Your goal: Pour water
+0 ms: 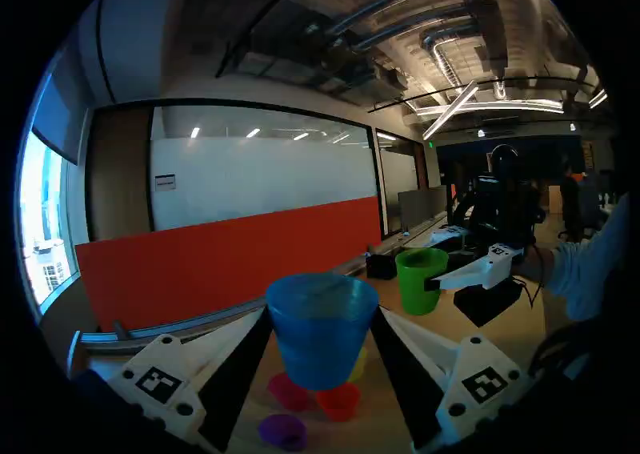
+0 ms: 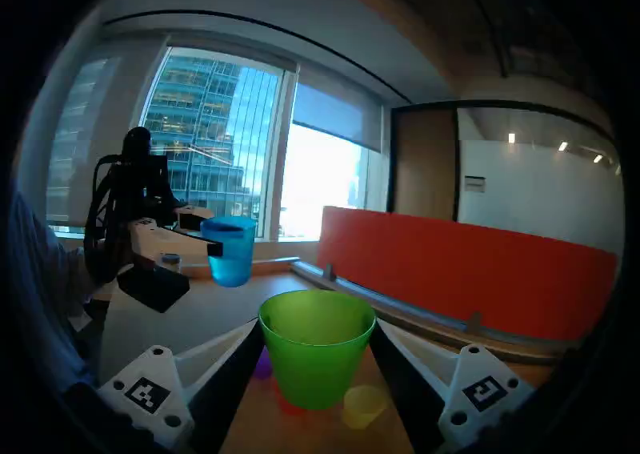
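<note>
Blue cup [image 1: 322, 326] stands upright in the left gripper view, pinched between the two fingers of the left claw [image 1: 322, 319], which press on its sides. Under it, on the wooden table [image 1: 376, 442], sit four little cups close together: from left to right a purple cup [image 1: 282, 430], a pink cup [image 1: 288, 390], an orange cup [image 1: 338, 398] and a yellow cup [image 1: 358, 364] half hidden behind the blue one. Farther right the green cup [image 1: 418, 278] is upright and well apart from the blue cup, held by the right claw [image 1: 445, 280], with a person's pale sleeve [image 1: 580, 266] behind it. In the right gripper view a sleeve is at the far left, then the left claw with the blue cup in front of a bright window [image 2: 320, 174]. In the middle the right claw is closed on the green cup, a finger on each side. A long orange panel [image 2: 480, 278] runs off to the right. Whether either cup holds water cannot be told.
</note>
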